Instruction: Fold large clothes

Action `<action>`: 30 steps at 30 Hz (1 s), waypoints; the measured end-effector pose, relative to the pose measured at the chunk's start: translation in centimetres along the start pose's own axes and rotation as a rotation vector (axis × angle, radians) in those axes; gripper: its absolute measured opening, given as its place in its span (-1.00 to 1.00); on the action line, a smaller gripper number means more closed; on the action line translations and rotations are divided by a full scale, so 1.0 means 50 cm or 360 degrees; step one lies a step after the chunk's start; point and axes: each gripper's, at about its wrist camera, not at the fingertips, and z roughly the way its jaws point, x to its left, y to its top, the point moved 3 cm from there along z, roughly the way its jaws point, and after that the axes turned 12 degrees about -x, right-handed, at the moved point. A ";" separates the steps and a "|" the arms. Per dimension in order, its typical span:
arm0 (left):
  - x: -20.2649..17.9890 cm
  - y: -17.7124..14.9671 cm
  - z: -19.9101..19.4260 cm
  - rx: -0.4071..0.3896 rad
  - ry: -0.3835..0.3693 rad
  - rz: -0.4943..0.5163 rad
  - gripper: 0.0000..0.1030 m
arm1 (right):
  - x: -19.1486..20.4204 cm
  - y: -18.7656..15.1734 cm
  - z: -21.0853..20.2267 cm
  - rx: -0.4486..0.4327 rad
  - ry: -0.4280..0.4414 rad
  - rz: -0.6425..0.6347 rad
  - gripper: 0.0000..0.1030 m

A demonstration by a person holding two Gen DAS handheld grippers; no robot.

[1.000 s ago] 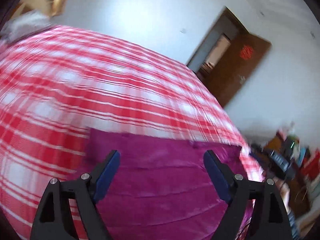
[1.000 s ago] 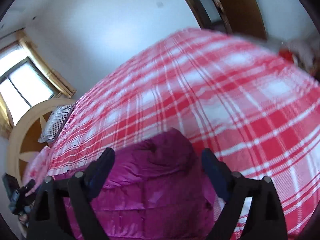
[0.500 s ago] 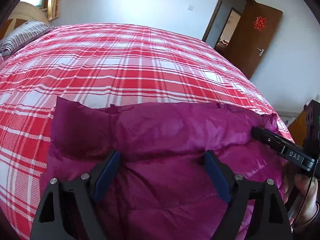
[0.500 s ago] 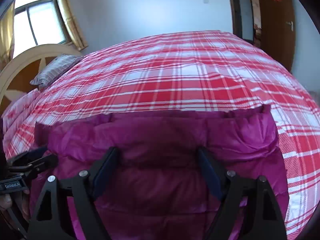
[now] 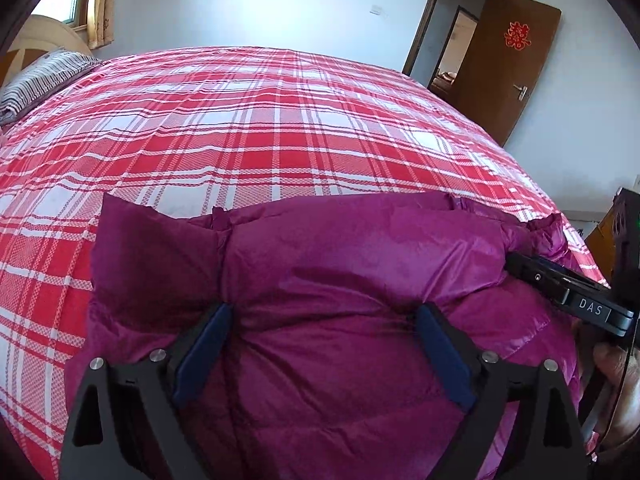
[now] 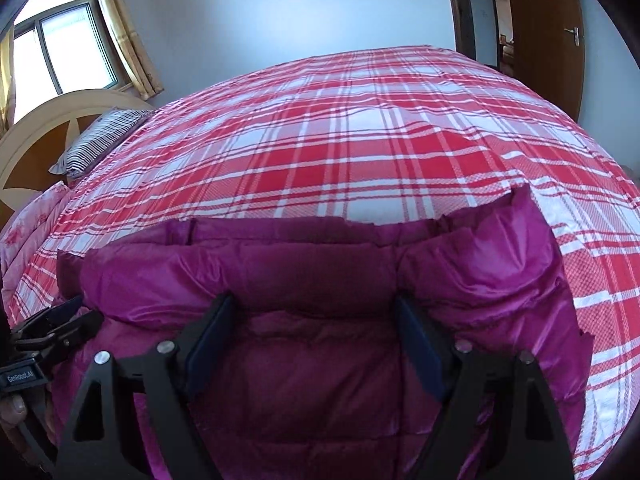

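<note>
A magenta puffer jacket (image 5: pixel 340 272) lies folded on the near part of the bed; it also shows in the right wrist view (image 6: pixel 320 280). My left gripper (image 5: pixel 324 320) is open, its fingers pressed on the jacket below the thick folded edge. My right gripper (image 6: pixel 314 312) is open too, resting on the jacket the same way. The right gripper's body shows at the right edge of the left wrist view (image 5: pixel 576 296). The left gripper's body shows at the left edge of the right wrist view (image 6: pixel 52 328).
The red and white plaid bedspread (image 5: pixel 280 128) stretches beyond the jacket. A striped pillow (image 6: pixel 100 136) and a wooden headboard (image 6: pixel 36 148) are at the far left. An open brown door (image 5: pixel 508 68) is at the far right. A window (image 6: pixel 56 48) is behind the headboard.
Both grippers swung over the bed and came down onto the jacket. The jacket's far edge now lies doubled as a thick fold in front of both grippers.
</note>
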 end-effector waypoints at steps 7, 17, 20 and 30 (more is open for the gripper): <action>-0.003 -0.005 0.015 0.0047 0.0021 0.0036 0.91 | 0.000 -0.005 0.013 0.0035 -0.0026 -0.0017 0.68; -0.009 -0.011 0.025 0.0077 0.0055 0.0076 0.94 | 0.008 -0.013 0.023 0.0071 -0.0058 -0.0068 0.77; -0.010 -0.012 0.027 0.0084 0.0064 0.0087 0.95 | 0.011 -0.015 0.026 0.0080 -0.0075 -0.0089 0.79; -0.014 -0.015 0.031 0.0094 0.0087 0.0117 0.96 | 0.017 -0.018 0.030 0.0093 -0.0118 -0.0130 0.80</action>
